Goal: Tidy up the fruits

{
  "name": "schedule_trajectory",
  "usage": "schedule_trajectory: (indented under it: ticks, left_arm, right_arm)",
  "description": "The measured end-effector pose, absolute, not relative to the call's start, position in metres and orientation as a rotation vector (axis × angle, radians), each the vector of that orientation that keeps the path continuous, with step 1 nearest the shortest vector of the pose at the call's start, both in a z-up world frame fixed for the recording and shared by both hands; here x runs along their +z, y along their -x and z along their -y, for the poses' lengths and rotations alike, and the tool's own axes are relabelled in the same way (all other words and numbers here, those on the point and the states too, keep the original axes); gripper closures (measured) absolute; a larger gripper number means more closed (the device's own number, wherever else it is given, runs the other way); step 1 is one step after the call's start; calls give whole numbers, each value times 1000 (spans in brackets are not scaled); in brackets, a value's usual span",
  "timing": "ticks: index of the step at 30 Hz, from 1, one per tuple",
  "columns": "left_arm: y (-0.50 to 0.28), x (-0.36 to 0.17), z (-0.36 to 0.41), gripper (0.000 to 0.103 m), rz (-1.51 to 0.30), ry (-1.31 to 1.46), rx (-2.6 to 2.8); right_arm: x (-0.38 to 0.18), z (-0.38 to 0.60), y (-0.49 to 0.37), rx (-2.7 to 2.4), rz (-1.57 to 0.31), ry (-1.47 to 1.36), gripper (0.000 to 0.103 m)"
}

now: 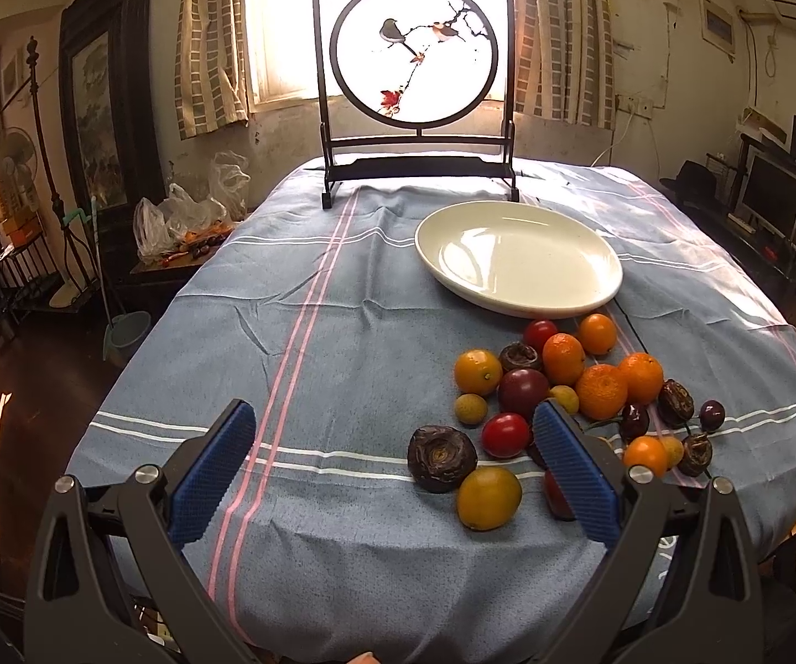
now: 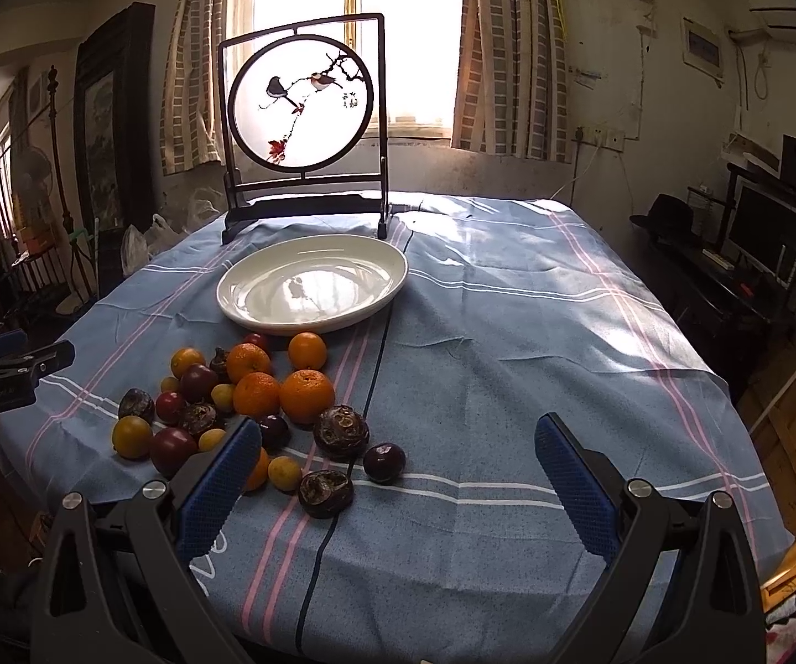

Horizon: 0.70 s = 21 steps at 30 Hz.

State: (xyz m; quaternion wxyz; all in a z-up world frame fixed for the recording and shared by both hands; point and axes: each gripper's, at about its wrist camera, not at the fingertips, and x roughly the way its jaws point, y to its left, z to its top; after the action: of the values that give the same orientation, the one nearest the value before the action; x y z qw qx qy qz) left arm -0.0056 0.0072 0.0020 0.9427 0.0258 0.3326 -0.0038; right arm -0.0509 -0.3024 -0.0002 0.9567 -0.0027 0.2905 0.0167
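A pile of fruit lies on the blue striped tablecloth: oranges (image 1: pixel 601 390) (image 2: pixel 307 395), small yellow fruits (image 1: pixel 488 498), red tomatoes (image 1: pixel 505 435), dark purple plums (image 2: pixel 384 462) and dark wrinkled fruits (image 1: pixel 441 458) (image 2: pixel 341 433). An empty white plate (image 1: pixel 519 257) (image 2: pixel 312 284) sits behind the pile. My left gripper (image 1: pixel 395 451) is open and empty, above the table's near edge, left of the pile. My right gripper (image 2: pixel 398 467) is open and empty, to the right of the pile. The left gripper also shows at the left edge of the right wrist view (image 2: pixel 8 365).
A dark-framed round bird screen (image 1: pixel 417 83) (image 2: pixel 303 122) stands at the table's far edge before the window. Plastic bags (image 1: pixel 176 221) lie on a side table to the left. Shelves with a monitor (image 2: pixel 763 232) stand to the right.
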Motion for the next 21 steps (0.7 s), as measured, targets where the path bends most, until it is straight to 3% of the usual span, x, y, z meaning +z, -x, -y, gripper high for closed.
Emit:
schedule_trajectory:
  ticks: [21]
  left_arm:
    - [9, 0, -4, 4, -679, -57, -11]
  right_arm:
    - [-3, 303, 53, 36, -592, 1, 4]
